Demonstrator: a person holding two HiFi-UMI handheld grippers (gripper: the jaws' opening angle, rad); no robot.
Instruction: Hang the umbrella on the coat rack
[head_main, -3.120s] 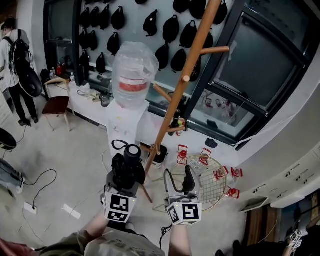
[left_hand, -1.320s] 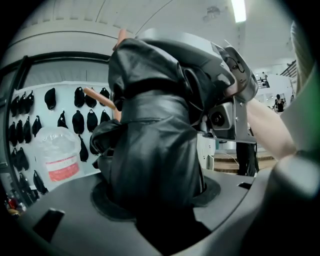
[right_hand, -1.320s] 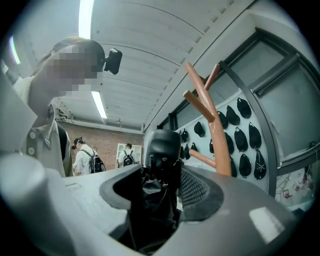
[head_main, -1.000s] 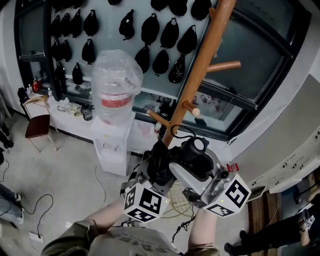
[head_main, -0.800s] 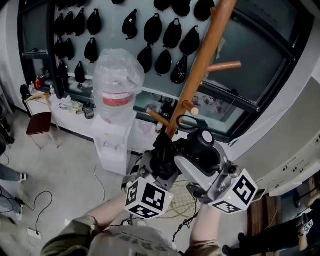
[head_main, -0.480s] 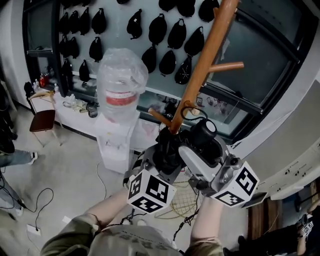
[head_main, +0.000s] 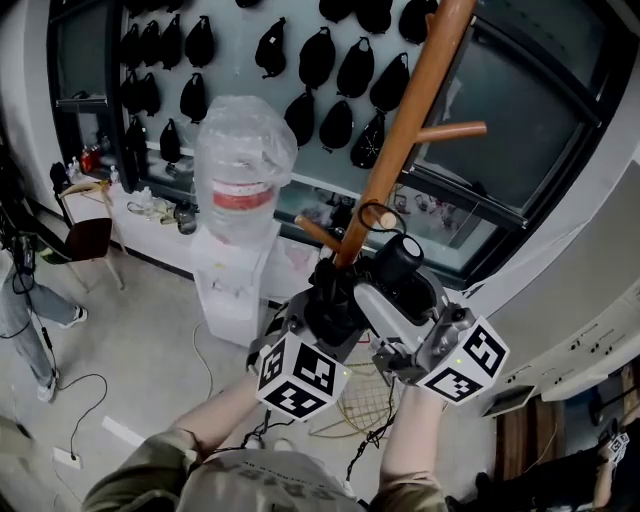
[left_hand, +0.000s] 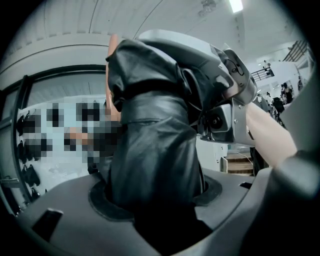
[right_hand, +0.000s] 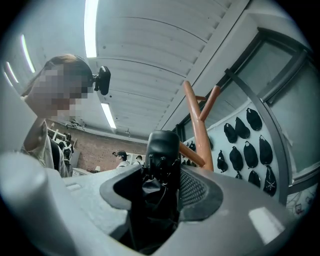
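Both grippers have risen from low beside the rack's foot to mid-height on its pole, carrying the umbrella with them, and within the last second the handle end has closed on a peg. Left gripper (head_main: 332, 300): jaws clamped on the folded black fabric canopy of the compact black umbrella (head_main: 338, 292); in the left gripper view the canopy (left_hand: 155, 160) fills the gap between the pads of the left gripper (left_hand: 157, 200), pressed on both sides. Right gripper (head_main: 392, 292): jaws pinching the umbrella just below its black cylindrical handle (head_main: 403, 258); in the right gripper view the handle (right_hand: 162, 150) stands up between the pads of the right gripper (right_hand: 160, 192).

The umbrella lies tilted against the slanting orange-brown wooden coat rack (head_main: 405, 120), handle uppermost and just beside the pole. Its thin black wrist loop (head_main: 395, 212) rings the pale tip of a short wooden peg (head_main: 383, 219) on the pole's right side; whether the cord bears on the peg cannot be told. A longer peg (head_main: 450, 130) projects higher on the same side.

To the left of the pole stands a white water dispenser topped by a clear plastic bottle (head_main: 245, 150). Black pouch-shaped bags (head_main: 335, 55) hang in rows on the pale wall behind.
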